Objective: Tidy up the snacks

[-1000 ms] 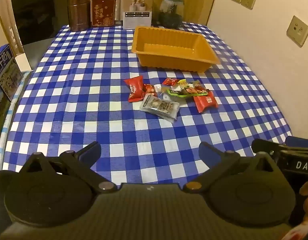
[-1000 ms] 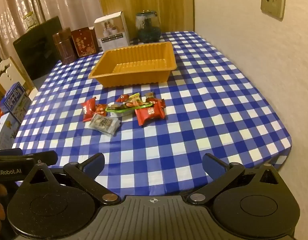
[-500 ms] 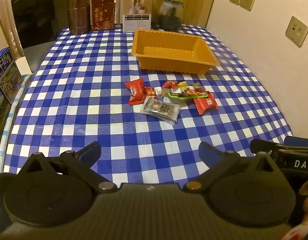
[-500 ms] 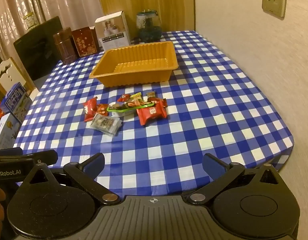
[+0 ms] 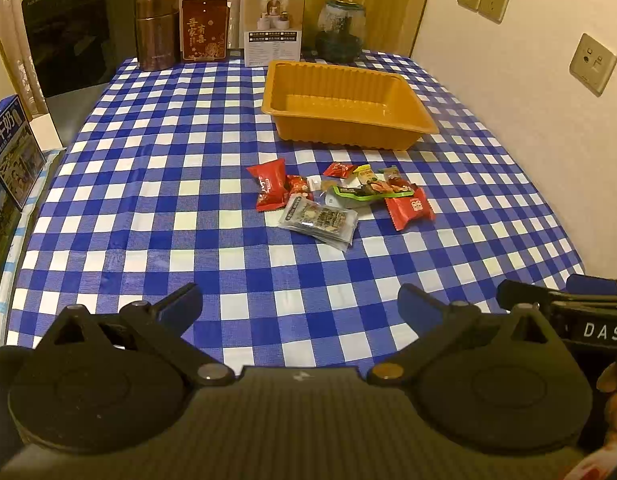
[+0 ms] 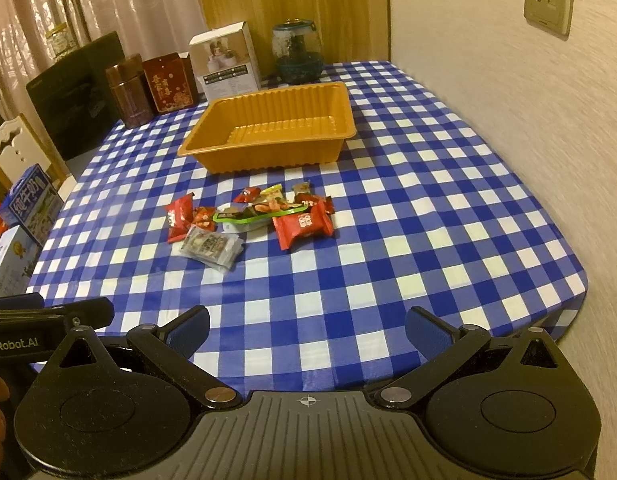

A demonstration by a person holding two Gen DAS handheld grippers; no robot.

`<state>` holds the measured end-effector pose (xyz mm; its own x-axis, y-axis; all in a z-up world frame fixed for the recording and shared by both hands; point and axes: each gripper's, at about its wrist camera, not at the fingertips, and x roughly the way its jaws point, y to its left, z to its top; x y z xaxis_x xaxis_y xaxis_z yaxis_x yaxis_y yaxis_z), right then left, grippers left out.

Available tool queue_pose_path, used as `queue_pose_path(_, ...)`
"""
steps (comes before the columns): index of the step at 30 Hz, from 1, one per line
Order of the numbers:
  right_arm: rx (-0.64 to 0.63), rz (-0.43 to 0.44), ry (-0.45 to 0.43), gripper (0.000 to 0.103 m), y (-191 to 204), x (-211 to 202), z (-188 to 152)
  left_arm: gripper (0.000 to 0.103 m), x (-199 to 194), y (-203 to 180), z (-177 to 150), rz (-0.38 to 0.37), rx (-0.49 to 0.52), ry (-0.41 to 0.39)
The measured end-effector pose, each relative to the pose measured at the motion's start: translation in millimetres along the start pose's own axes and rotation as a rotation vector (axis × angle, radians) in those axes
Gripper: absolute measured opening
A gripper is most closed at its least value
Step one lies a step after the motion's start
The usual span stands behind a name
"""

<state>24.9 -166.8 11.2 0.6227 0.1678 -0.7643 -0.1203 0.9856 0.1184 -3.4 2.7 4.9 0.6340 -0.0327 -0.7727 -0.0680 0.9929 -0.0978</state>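
An empty orange tray (image 5: 410, 120) (image 6: 340, 128) stands on the blue checked tablecloth. In front of it lies a pile of snack packets: a red packet (image 5: 270, 184) (image 6: 179, 218) at the left, a clear grey packet (image 5: 320, 220) (image 6: 210, 246), a green-edged packet (image 5: 368, 192) (image 6: 256, 214) and a red packet (image 5: 410, 208) (image 6: 302, 226) at the right. My left gripper (image 5: 298, 306) is open and empty near the front edge. My right gripper (image 6: 306, 328) is open and empty, also at the front edge, right of the left one.
At the back stand a brown tin (image 5: 156, 30), a red box (image 5: 204, 28), a white box (image 5: 273, 26) and a glass jar (image 5: 340, 30). A black screen (image 5: 76, 28) and cartons (image 5: 10, 152) stand at the left. A wall runs along the right.
Both grippers have drawn back and risen slightly, so the table looks a little farther off. The snacks and tray have not moved. Both jaws stay open.
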Motion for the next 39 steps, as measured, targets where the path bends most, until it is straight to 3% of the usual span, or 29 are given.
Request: queue_pose_path(39, 0.002, 0.0, -0.003, 0.103, -1.6, 0.4, 0.4, 0.103, -0.1, -3.4, -0.1, -0.002, -0.003, -0.002)
